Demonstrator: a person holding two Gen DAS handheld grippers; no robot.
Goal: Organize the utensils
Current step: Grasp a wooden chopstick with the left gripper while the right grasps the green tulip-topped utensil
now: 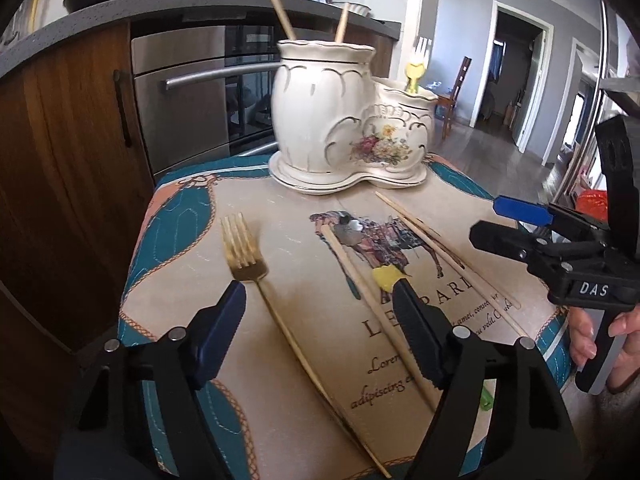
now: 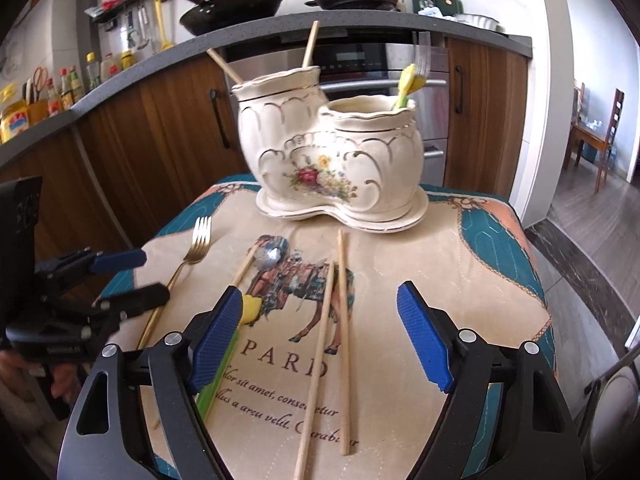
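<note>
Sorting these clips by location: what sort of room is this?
Most likely a home kitchen: pans sit on a dark countertop, with a steel oven built under it and sauce bottles lined along the counter.

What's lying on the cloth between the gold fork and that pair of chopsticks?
A wooden-handled spoon and a yellow-and-green utensil lie between the gold fork and the chopsticks, clearest in the right wrist view.

On the cloth-covered table [image 2: 460, 248] the two-pot holder [image 2: 336, 152] stands at the back, with the fork [image 2: 192, 252], spoon [image 2: 264, 258] and chopsticks [image 2: 336, 312] lying before it, left to right.
</note>
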